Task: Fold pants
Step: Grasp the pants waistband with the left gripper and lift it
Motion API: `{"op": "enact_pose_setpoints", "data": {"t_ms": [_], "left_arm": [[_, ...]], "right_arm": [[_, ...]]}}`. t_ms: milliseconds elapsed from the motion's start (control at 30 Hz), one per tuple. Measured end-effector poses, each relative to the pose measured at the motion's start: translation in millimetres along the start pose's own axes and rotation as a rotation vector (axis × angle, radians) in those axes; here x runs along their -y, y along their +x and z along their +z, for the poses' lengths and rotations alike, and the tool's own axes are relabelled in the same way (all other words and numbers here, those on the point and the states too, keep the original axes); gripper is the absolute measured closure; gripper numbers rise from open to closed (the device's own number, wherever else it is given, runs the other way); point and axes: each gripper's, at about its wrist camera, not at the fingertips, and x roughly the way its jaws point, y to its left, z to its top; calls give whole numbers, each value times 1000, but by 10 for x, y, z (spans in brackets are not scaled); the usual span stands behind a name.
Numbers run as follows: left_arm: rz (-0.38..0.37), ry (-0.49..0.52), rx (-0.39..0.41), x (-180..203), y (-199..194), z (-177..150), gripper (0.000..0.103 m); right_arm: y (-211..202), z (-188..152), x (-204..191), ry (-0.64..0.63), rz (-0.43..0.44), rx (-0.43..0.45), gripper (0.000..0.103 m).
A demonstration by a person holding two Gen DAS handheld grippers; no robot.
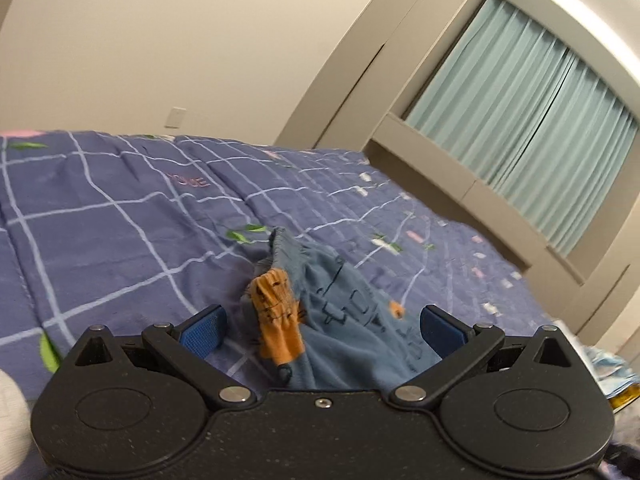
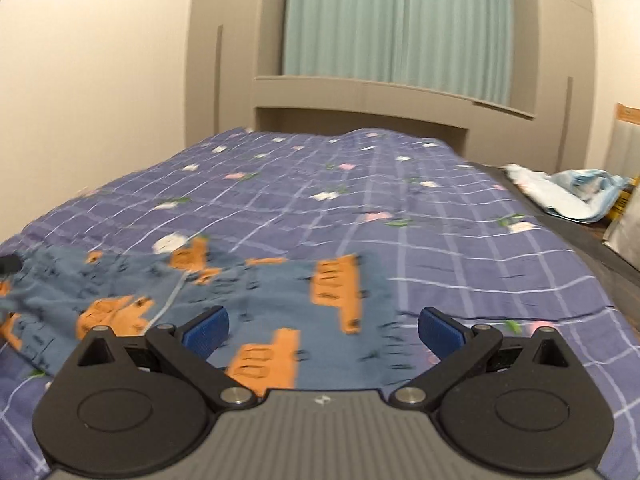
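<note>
Blue pants (image 2: 248, 300) with orange cartoon prints lie spread on the purple checked bedspread (image 2: 400, 184). In the right wrist view my right gripper (image 2: 323, 330) is open just above the pants' right edge, blue pads wide apart, nothing between them. In the left wrist view a bunched part of the pants (image 1: 340, 320) with an orange patch rises between the spread fingers of my open left gripper (image 1: 322, 326). The pads do not touch the cloth. The tip of the left gripper (image 2: 8, 264) shows at the far left edge of the right wrist view.
The bedspread (image 1: 120, 220) covers the whole bed. A beige headboard unit (image 2: 360, 100) and green curtains (image 2: 396, 20) stand behind it. A crumpled light blue cloth (image 2: 568, 196) lies beyond the bed's right edge. A wall (image 1: 160, 40) runs along the left side.
</note>
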Motion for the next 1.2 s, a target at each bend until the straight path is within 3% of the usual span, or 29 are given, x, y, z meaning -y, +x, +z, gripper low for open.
{"op": "enact_pose_setpoints", "data": {"t_ms": [133,333,433,533,600,700,800,1200], "left_arm": [[-45,-54,-20,-87,95,-1,1],[-63,-81,-13,-136,105,-11,1],[-43,-89,-9,-149,104,-9,14],[-3,-111,-4,-173,91,-1,37],[16,-131,-9,-193,92,-1,63],[19,-156,-10,-219,88,16,75],[23,-144,-4,-187,70,57,80],[-61,4,34,287,-58,356,83]], "right_arm": [[90,-54,-186,-37,64,-46,0],[209,-148,-277,-53,72,-109,0],[229,-149,-249,-36,79,-114,0],[205,-139,-209,-27,78,-107,0],[155,-126,-166,-20,77,-92,0],[88,-83,-73,0,72,-63,0],[10,-48,42,22,60,-50,0],[-277,-255,-53,-37,112,-61,0]]}}
